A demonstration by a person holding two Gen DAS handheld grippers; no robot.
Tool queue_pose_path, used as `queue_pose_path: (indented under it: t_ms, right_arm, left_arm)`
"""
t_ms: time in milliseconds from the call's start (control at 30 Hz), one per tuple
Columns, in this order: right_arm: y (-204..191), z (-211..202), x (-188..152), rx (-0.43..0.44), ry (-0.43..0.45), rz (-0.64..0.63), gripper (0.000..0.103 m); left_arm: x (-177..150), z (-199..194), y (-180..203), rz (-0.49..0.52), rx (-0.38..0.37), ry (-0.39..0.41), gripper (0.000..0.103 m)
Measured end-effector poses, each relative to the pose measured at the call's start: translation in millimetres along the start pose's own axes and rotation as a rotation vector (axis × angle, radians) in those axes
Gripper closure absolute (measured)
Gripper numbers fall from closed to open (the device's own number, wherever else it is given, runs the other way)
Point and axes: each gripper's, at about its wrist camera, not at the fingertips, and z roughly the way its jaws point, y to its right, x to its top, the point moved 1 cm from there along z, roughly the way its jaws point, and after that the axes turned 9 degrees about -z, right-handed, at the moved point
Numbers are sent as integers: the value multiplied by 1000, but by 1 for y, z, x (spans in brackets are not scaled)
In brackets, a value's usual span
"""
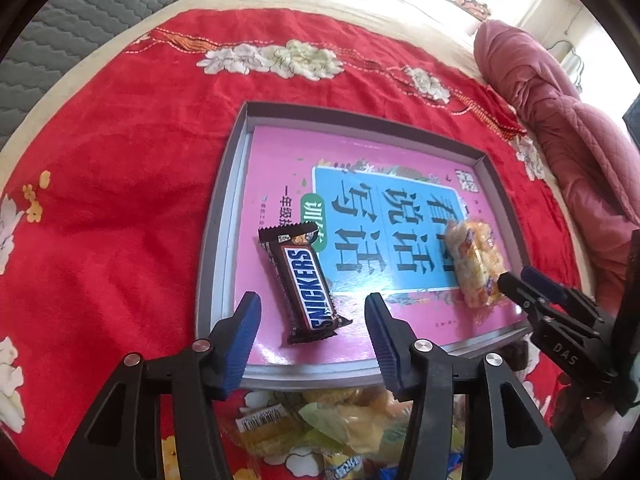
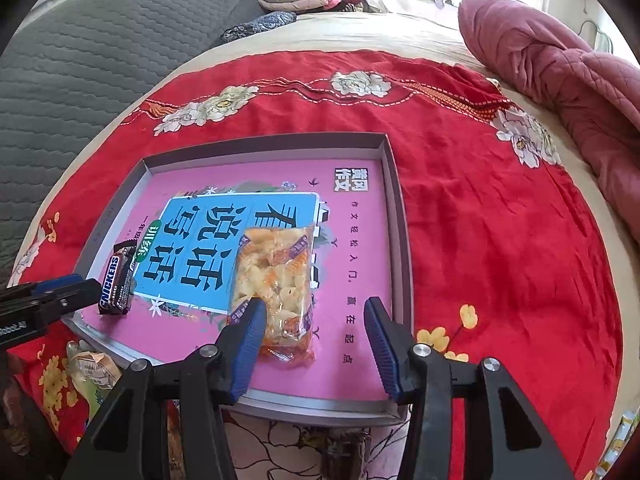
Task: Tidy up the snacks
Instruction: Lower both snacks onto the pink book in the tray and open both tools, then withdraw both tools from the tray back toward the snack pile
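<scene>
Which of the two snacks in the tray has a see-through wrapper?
The yellow-orange snack bag by the right gripper; its contents show through, while the Snickers bar has an opaque brown wrapper.

One grey tray (image 1: 224, 184) lies on the bed, with one pink book (image 1: 280, 168) inside it. On the book are two snacks: one Snickers bar (image 1: 304, 284) and one clear packet of yellow snacks (image 2: 276, 280). A heap of further wrapped snacks (image 1: 340, 420) outside the tray cannot be counted.
</scene>
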Motion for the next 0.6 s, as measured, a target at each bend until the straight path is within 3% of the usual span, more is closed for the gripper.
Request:
queue_pose_path:
  t_ms: [433,600]
  right_arm:
    - [7,-3,-2,24,-3,31,51]
    - [7,-17,2,27,45,32,51]
  left_arm:
    - [-1,-33,3,7,-7,48,42]
    - [-4,-45,5,9,-17,60,41]
